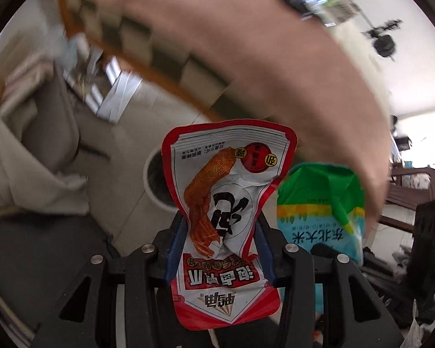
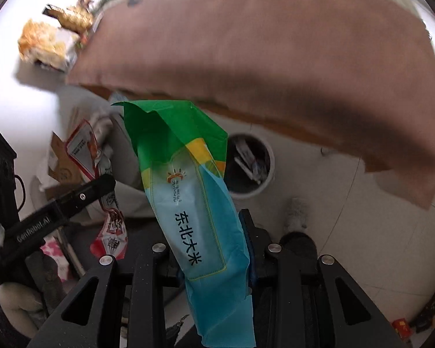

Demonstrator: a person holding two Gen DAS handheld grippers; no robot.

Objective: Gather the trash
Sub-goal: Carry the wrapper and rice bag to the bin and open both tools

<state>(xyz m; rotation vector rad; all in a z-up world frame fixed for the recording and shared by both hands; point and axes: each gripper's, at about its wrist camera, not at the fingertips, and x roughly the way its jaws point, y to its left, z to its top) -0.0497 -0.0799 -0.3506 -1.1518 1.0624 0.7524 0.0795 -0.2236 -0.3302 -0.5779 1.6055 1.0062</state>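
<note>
My left gripper (image 1: 221,232) is shut on a red and white snack wrapper (image 1: 226,191) with an orange chicken foot printed on it, held up in the air. My right gripper (image 2: 208,232) is shut on a green and blue rice bag (image 2: 194,200), also held in the air. The rice bag shows in the left wrist view (image 1: 322,203) to the right of the wrapper. The left gripper and its wrapper show in the right wrist view (image 2: 81,197) at the left. A white round bin (image 2: 250,165) with trash inside stands on the floor below, also seen behind the wrapper (image 1: 156,182).
A table under a brown cloth (image 2: 261,58) hangs over the bin. Cardboard and paper litter (image 2: 63,168) lies on the floor at the left. A grey sofa or chair (image 1: 43,133) is at the left. A wooden bench (image 1: 411,191) stands far right.
</note>
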